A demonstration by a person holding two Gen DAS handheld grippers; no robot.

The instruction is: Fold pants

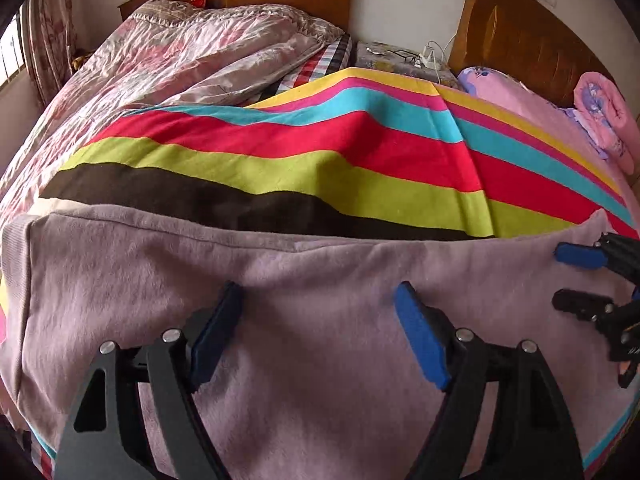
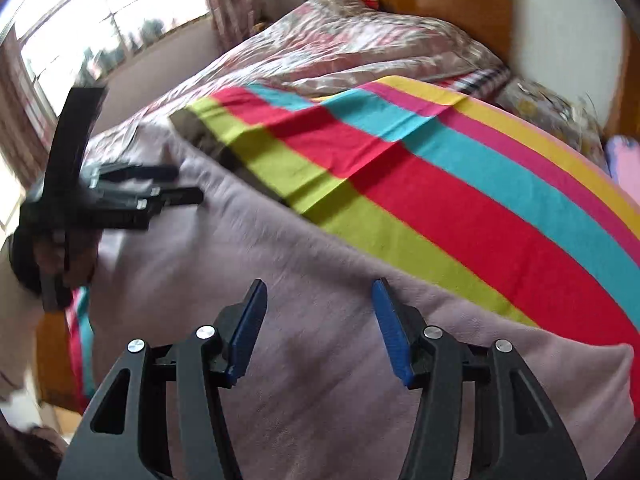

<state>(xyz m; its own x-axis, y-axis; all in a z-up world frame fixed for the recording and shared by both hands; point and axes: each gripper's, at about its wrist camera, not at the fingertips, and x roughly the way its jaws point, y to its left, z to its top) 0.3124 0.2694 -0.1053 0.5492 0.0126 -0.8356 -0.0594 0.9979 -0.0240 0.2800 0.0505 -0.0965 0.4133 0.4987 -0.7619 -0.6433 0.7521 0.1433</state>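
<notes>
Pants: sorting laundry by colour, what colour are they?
Plain dusty mauve-pink pants, clearest in the left wrist view.

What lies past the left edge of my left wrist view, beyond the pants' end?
Observer: A bright window with a patterned curtain beside it.
Operator: Is anything caught between the right gripper's fingers? I only see it side-on.
Observer: No. The right gripper is open over the mauve pants, nothing between its fingers.
Operator: How does my left gripper look from there?
Observer: The left gripper is blurred there, held by a hand over the pants' far end.
</notes>
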